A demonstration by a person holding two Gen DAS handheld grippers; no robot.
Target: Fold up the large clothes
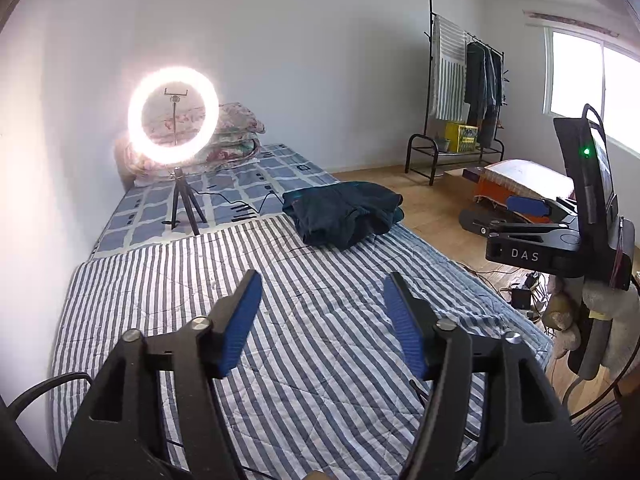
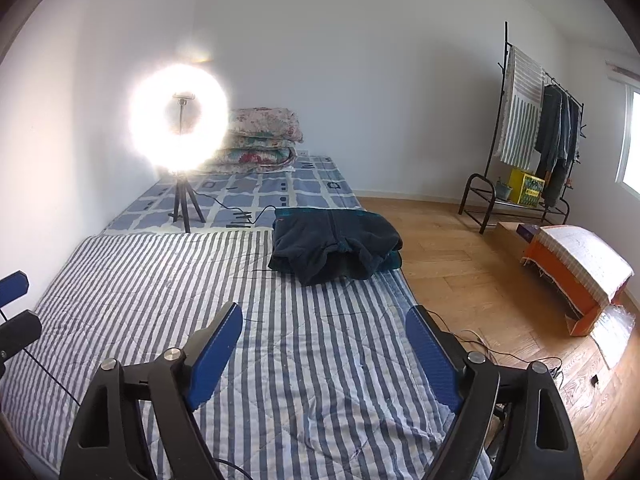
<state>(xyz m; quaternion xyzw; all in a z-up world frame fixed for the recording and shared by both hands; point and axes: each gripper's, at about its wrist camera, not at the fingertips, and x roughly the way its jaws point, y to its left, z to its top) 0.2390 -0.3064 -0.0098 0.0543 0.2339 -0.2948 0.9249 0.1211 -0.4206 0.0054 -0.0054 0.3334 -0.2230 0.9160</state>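
Dark teal folded garment (image 2: 336, 242) lies at far right edge of blue-and-white striped quilt (image 2: 168, 280). Left gripper (image 1: 322, 320) and right gripper (image 2: 326, 354) both spread wide, empty, above quilt, well short of garment.

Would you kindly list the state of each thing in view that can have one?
left gripper: open, empty.
right gripper: open, empty.
dark garment: folded, lying on the striped quilt.
ring light: switched on, standing on its tripod.
floral blankets: folded, stacked.
clothes rack: hung with clothes.
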